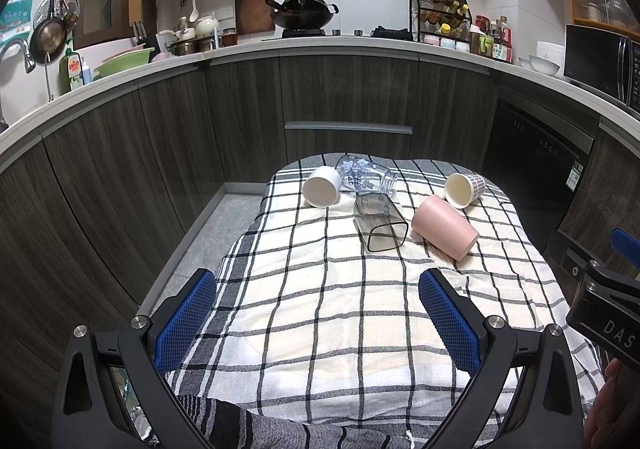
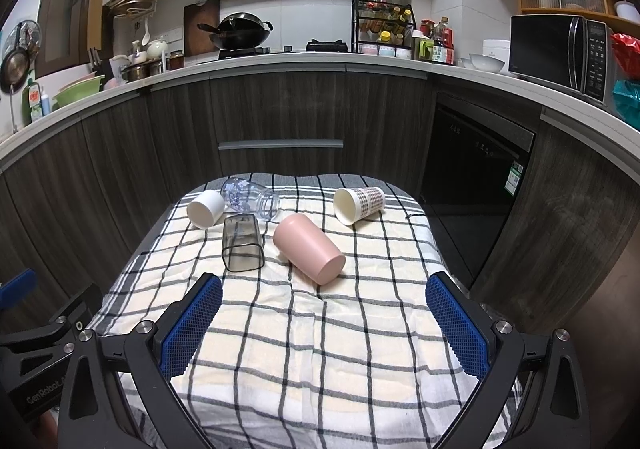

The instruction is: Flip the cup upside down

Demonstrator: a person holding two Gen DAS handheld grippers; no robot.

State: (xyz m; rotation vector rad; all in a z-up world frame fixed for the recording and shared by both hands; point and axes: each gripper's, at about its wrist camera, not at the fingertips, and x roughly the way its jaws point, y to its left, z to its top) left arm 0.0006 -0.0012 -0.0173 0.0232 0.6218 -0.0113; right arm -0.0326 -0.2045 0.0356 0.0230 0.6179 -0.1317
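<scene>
Five cups lie on their sides on a black-and-white checked cloth in the left wrist view: a plain white cup, a clear glass cup with a blue printed pattern touching it, a smoky transparent square-sided cup just in front of that, a pink plastic cup to its right, and a paper cup with a checked band behind the pink one. The left gripper hovers over the near part of the cloth with its blue-padded jaws spread wide, holding nothing, well apart from the cups. In the right wrist view the same cups appear, the pink plastic cup nearest, the smoky square-sided cup to its left, the checked paper cup farther back. The right gripper is likewise spread wide and empty above the cloth.
</scene>
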